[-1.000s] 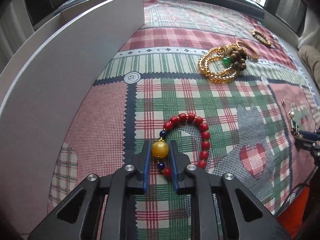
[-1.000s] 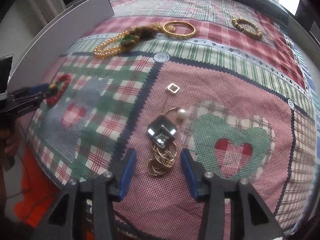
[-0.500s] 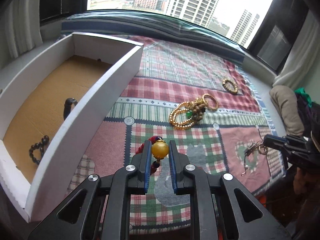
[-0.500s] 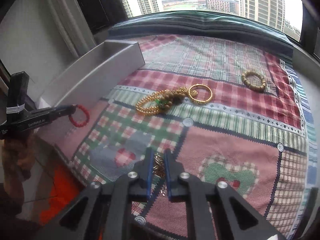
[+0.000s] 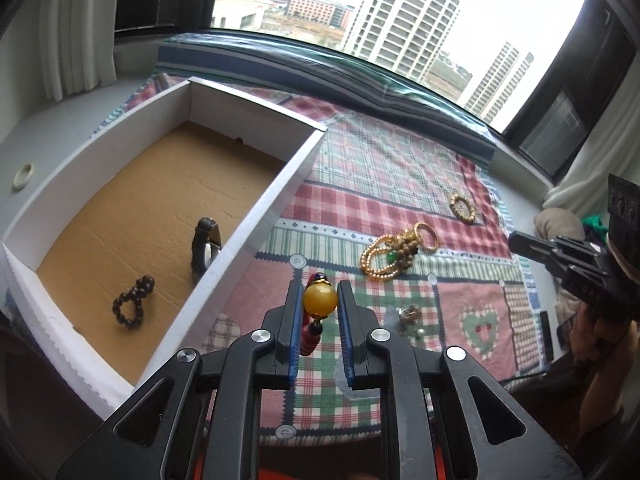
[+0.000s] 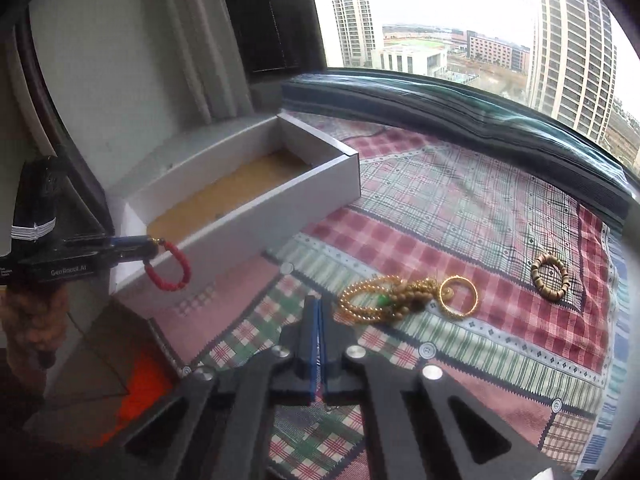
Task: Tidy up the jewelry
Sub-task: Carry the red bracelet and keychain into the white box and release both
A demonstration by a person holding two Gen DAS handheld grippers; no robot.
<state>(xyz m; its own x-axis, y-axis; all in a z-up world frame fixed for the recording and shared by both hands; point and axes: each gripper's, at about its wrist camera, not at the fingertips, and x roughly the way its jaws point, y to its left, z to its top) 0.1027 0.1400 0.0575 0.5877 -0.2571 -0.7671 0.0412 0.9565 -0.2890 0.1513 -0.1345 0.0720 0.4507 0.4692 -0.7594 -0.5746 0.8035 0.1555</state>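
**Jewelry sorting: both grippers raised above the cloth**

The left gripper [image 5: 319,308] is clamped on the yellow bead [image 5: 319,300] of the red bracelet [image 6: 168,266]. The bracelet's red beads hang below the jaws, clear of the cloth [image 5: 400,184]. In the right wrist view the loop hangs in front of the near wall of the box [image 5: 256,220].

The right gripper [image 6: 319,344] has its jaws pressed together. Nothing can be made out between the pads. In the left wrist view its tip shows no item either. A small pile of metal jewelry [image 5: 410,316] lies on the cloth just right of the left gripper's jaws.

Beyond the grippers, a tangle of gold beaded strands [image 6: 380,300] rests on the cloth with a gold bangle [image 6: 460,296] touching its right end. A beaded ring bracelet [image 6: 550,276] lies apart, farther right.

The box sits at the cloth's left edge. On its brown floor lie a dark bead bracelet [image 5: 132,302] nearer and a watch [image 5: 206,242] behind it, close to the right wall.
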